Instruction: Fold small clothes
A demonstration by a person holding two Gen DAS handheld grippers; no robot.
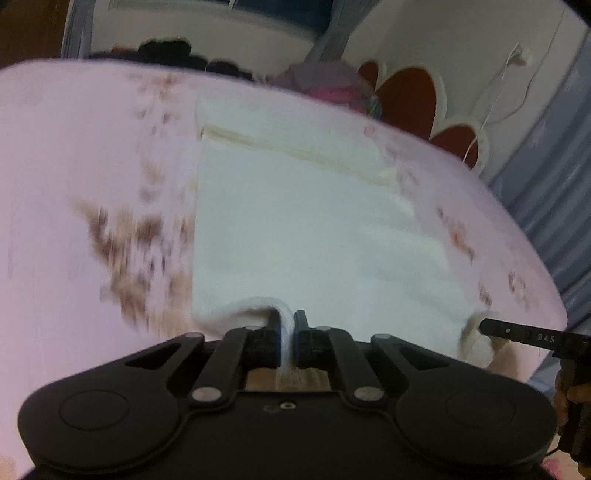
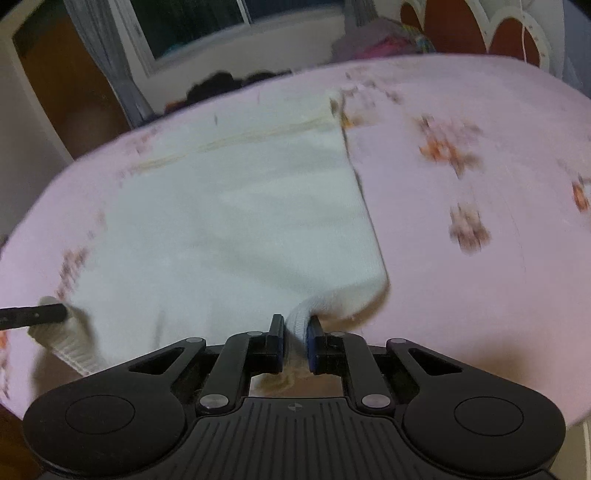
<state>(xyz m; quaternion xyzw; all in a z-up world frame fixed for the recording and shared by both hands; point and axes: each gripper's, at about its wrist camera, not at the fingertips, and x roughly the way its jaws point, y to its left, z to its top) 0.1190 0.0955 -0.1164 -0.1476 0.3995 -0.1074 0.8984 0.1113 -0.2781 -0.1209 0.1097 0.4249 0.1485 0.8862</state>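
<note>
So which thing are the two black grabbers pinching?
Find the big pink sheet with little flowers on it. In its middle lies a white cloth, the only plain white thing there. The left gripper and right gripper each pinch a corner of its near edge; a cream stripe crosses its far end.

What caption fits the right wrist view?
Right tongs pinch white knit garment's near corner over pink floral sheet.

Soft, even indoor light, no glare. Heavy motion blur smears the floral print in both views; fisheye bends edges. Window dark.
</note>
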